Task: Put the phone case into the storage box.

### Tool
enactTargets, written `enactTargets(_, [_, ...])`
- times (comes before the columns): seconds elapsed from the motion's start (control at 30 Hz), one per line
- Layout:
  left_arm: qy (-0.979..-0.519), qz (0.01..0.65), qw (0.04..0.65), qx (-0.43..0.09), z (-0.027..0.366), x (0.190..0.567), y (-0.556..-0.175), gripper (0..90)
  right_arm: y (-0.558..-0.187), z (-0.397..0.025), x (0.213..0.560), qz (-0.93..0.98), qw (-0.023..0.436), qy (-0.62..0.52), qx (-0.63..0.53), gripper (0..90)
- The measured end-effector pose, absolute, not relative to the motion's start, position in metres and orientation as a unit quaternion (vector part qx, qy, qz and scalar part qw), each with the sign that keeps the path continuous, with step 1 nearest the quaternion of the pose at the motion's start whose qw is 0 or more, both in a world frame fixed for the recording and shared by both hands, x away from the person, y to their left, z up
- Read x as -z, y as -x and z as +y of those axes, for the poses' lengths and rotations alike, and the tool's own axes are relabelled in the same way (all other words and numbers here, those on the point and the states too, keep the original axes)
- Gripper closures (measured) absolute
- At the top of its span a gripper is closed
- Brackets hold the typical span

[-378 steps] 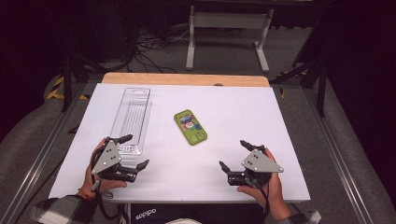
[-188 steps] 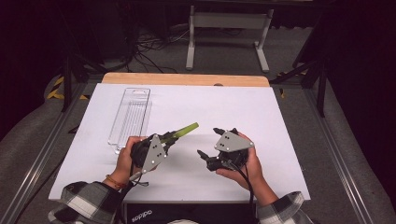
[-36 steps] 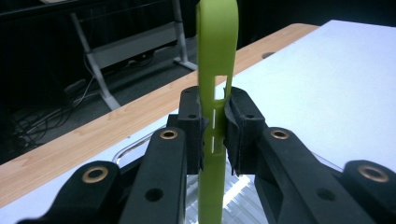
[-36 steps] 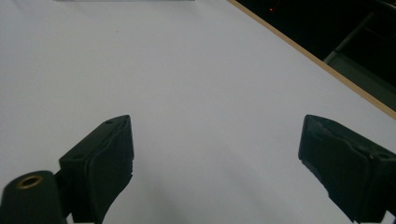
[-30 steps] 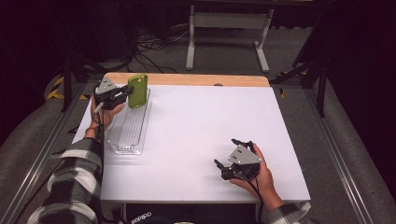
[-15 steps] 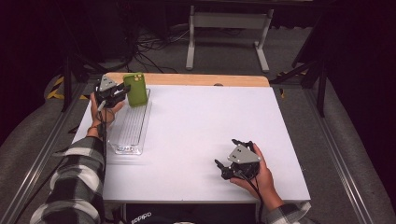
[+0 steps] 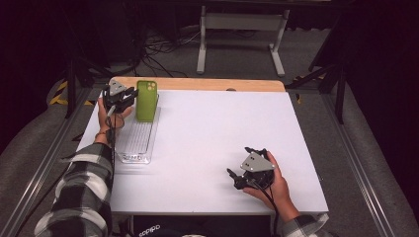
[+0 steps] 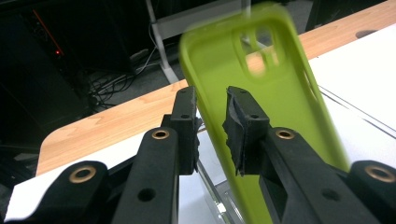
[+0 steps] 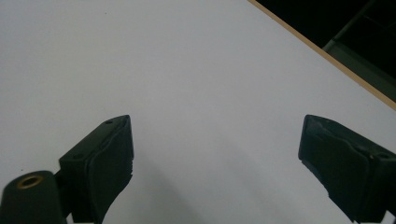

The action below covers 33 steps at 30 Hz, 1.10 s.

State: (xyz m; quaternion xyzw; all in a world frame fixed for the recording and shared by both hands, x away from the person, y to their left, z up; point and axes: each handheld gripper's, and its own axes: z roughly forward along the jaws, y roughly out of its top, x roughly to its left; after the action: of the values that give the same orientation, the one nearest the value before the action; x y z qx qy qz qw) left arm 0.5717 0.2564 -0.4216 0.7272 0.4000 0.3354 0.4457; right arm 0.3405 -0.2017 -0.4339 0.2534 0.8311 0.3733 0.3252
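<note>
The white table (image 7: 207, 143) has a wooden strip (image 7: 217, 84) along its far edge, with a small dark hole (image 7: 230, 90) in it. Beyond the table a grey metal stand (image 7: 240, 22) rests on the dark carpet (image 7: 316, 54), and to its left black cables (image 7: 163, 47) lie tangled. Metal rails (image 7: 368, 182) run along both sides.
</note>
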Motion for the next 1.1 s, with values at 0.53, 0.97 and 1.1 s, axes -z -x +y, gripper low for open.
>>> enactTargets(0.53, [-0.733,0.389,0.450,-0.329,0.258,0.413,-0.565,77.8,-0.339,-0.202,0.432,0.829,0.330,-0.251,-0.376,11.5])
enactTargets(0.97, [-0.740,0.373,0.451,-0.331,0.260,0.406,-0.555,79.9,-0.338,-0.204,0.428,0.824,0.333,-0.251,-0.384,11.7])
enactTargets(1.1, [-0.741,0.369,0.453,-0.331,0.260,0.404,-0.552,80.7,-0.337,-0.204,0.428,0.822,0.339,-0.251,-0.383,12.1])
